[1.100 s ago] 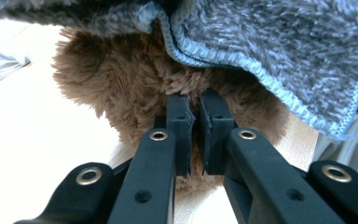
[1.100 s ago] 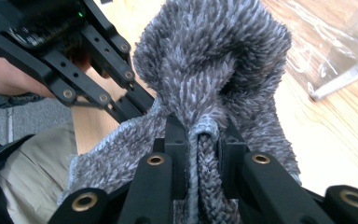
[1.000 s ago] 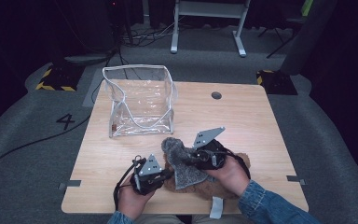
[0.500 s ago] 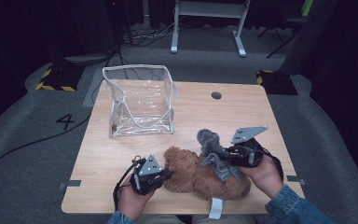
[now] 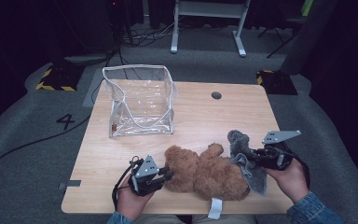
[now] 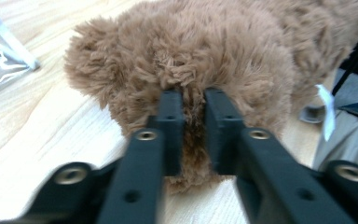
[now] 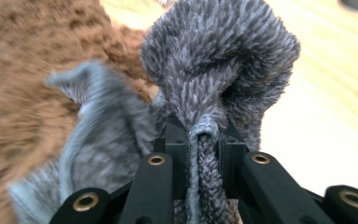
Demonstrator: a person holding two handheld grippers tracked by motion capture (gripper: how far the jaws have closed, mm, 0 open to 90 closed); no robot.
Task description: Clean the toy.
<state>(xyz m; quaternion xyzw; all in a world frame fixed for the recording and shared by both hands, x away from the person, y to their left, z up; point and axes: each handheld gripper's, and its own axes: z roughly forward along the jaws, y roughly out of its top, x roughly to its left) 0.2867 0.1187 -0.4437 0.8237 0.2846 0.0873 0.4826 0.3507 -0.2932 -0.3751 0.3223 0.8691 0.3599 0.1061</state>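
Your right tongs (image 5: 255, 157) pinch the grey cloth (image 5: 245, 158) off the brown teddy bear (image 5: 205, 172) at the table's near edge, left tongs (image 5: 167, 174) have just eased open around its fur; next, probably bag it in the clear pouch (image 5: 140, 100).

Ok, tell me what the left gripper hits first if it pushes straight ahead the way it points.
The brown teddy bear. The left gripper already has its tips in the fur; the jaws have just been opening, with a tuft of fur between them.
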